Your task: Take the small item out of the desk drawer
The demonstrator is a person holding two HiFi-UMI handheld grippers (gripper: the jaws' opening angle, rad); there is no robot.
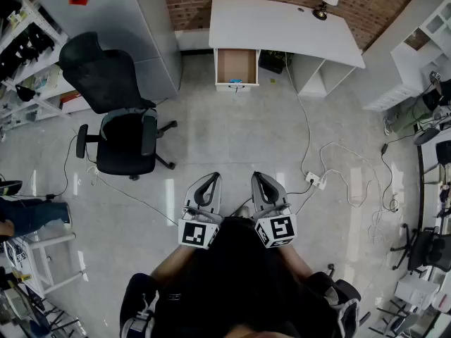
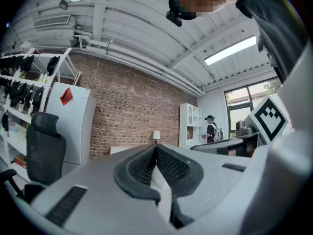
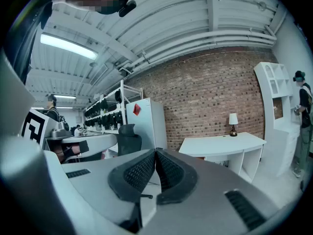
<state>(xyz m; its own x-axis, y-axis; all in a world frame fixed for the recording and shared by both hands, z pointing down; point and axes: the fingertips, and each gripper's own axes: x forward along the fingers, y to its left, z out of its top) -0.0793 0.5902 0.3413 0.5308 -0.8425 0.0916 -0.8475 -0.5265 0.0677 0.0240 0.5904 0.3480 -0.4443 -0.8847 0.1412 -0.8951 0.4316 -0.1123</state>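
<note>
A wide strip of bare floor lies between the left gripper, the right gripper and the drawer, which is pulled out of the bench and open from above. Left of that strip stands a black office chair, its wheeled base reaching toward it, with a white cabinet behind it close to the drawer's left side. On the right a cable trails from the bench down to a power strip near the right gripper.
</note>
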